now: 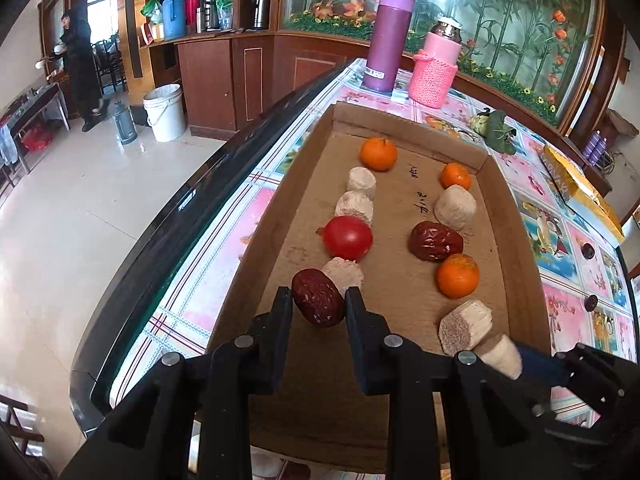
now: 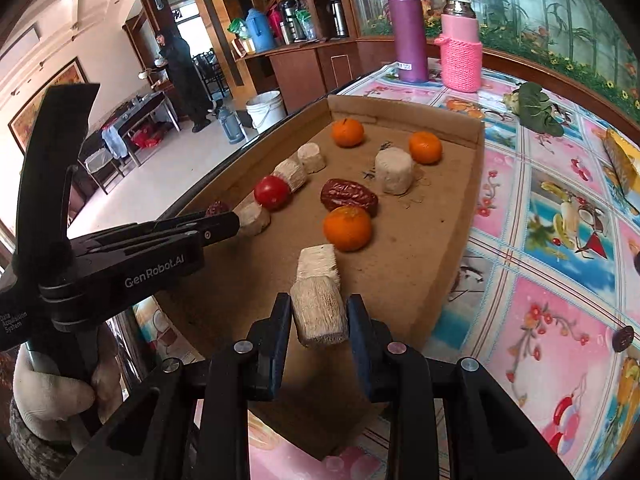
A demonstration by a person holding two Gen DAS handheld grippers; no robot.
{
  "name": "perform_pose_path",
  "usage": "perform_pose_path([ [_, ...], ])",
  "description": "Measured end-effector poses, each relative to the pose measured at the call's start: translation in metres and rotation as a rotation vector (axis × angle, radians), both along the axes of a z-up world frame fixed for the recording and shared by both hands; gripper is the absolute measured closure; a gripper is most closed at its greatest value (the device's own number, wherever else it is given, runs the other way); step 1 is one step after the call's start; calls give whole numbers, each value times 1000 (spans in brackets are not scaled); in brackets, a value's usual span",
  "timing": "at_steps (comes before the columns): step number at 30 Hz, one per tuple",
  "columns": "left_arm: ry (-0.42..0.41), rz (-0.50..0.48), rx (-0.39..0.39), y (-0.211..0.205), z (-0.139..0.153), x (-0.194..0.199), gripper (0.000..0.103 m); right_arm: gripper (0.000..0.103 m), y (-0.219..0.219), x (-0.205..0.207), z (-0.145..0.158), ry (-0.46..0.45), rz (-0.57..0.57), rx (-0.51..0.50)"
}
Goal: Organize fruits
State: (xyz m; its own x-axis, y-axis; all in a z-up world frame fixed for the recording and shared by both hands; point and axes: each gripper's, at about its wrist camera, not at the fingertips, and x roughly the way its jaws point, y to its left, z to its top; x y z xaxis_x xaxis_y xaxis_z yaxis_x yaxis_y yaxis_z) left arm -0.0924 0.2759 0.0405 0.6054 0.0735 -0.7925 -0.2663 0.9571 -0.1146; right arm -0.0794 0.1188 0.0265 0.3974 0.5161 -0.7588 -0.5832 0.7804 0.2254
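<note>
Left gripper (image 1: 319, 300) clamps the wrinkled dark-red date (image 1: 318, 303) | right gripper (image 2: 319, 312) clamps the pale fibrous cylinder piece (image 2: 319, 312) | both over the brown cardboard tray (image 1: 516, 216) | I judge two rows nearly complete, these two remain.

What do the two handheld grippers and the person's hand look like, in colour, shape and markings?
Both grippers, left gripper and right gripper, are matte black plastic with flat blue-faced finger pads and round silver pivot pins. In the right wrist view the left gripper's body shows white "GenRobot.AI" lettering, further small white text, and a curved black handle. The hand gripping it wears a whitish knit glove. No cables visible.
</note>
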Motion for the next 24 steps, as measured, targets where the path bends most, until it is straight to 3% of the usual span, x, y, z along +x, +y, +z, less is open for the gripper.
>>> perform_pose_path([
  [5,-9,8,-14,3,0,-2,73,71,13,-2,-7,-8,17,-34],
  [7,-20,4,-11,2,3,-3,62,71,15,-3,-8,-19,21,-39],
  [11,-52,2,9,-3,14,-6,54,71,18,-7,-5,-46,29,-53],
  [14,-103,20,49,-7,27,-13,39,69,15,-12,2,-57,25,-38],
  [16,-156,49,97,-10,39,-20,24,67,9,-15,9,-73,16,-23],
  [19,-264,101,174,-15,60,-35,8,56,-2,-18,19,-100,-19,4],
  [22,-283,42,97,-14,69,-37,7,51,-19,-19,30,-122,-71,42],
  [24,-264,41,94,-15,68,-36,7,50,-30,-19,34,-132,-108,57],
])
